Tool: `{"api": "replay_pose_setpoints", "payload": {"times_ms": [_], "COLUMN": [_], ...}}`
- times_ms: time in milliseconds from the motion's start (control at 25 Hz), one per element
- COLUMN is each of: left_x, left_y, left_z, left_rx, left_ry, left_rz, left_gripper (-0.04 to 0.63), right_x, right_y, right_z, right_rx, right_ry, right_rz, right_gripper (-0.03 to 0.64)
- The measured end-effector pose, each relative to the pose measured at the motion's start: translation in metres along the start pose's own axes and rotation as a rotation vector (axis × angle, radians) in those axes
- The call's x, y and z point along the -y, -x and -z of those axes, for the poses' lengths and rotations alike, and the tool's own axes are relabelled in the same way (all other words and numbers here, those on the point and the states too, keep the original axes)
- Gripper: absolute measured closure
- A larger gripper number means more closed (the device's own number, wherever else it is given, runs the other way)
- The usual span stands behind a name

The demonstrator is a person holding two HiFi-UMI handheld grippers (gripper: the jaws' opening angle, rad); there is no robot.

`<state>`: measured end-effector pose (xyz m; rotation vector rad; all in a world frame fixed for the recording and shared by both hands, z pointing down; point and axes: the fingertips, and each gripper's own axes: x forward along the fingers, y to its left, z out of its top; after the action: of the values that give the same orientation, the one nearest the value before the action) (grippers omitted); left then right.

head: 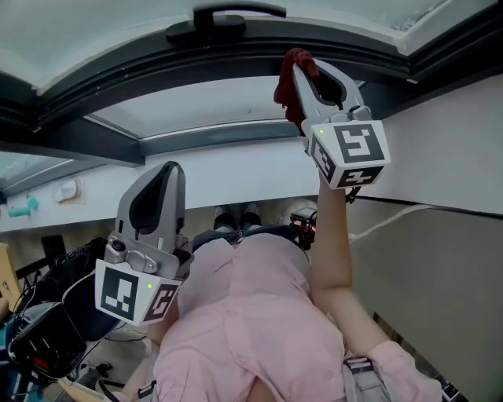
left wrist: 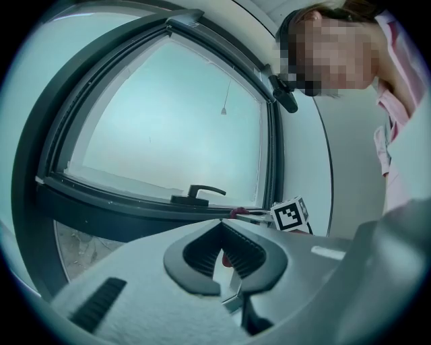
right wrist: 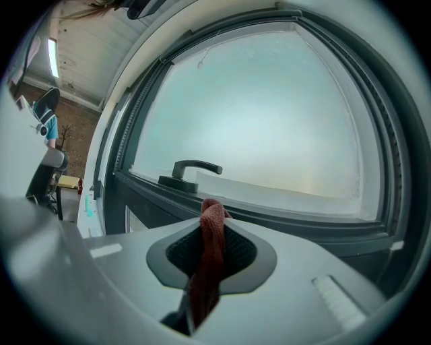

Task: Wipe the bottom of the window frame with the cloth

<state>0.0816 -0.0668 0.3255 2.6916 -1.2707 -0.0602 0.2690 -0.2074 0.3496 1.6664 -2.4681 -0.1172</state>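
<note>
Right gripper [head: 302,72], clamped on the cloth [head: 289,86], reaches the window frame [head: 157,74] at 12 o'clock, left gripper [head: 161,177] closed and empty; next likely calls for a sideways sweep.

Red cloth [right wrist: 210,249], bunched, at window frame [right wrist: 303,226]

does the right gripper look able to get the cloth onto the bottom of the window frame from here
Probably yes. The right gripper holds the red cloth right up by the dark bottom frame, nothing shows between them, and the window handle sits off to the left.
</note>
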Motion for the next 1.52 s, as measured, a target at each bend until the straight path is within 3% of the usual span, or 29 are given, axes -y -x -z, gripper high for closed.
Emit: {"api": "replay_pose_setpoints", "payload": {"times_ms": [360, 1520], "left_x": [0.005, 0.047], "left_y": [-0.017, -0.058], "left_z": [0.000, 0.011], "left_rx": [0.000, -0.021], "left_ry": [0.007, 0.008], "left_rz": [0.018, 0.063], "left_gripper": [0.597, 0.597], "right_x": [0.024, 0.127], "right_y": [0.011, 0.054], "right_z": [0.006, 0.029], "right_rx": [-0.019, -0.053], "right_ry": [-0.002, -0.021], "right_rz": [0.009, 0.162], "right_gripper": [0.571, 0.569]}}
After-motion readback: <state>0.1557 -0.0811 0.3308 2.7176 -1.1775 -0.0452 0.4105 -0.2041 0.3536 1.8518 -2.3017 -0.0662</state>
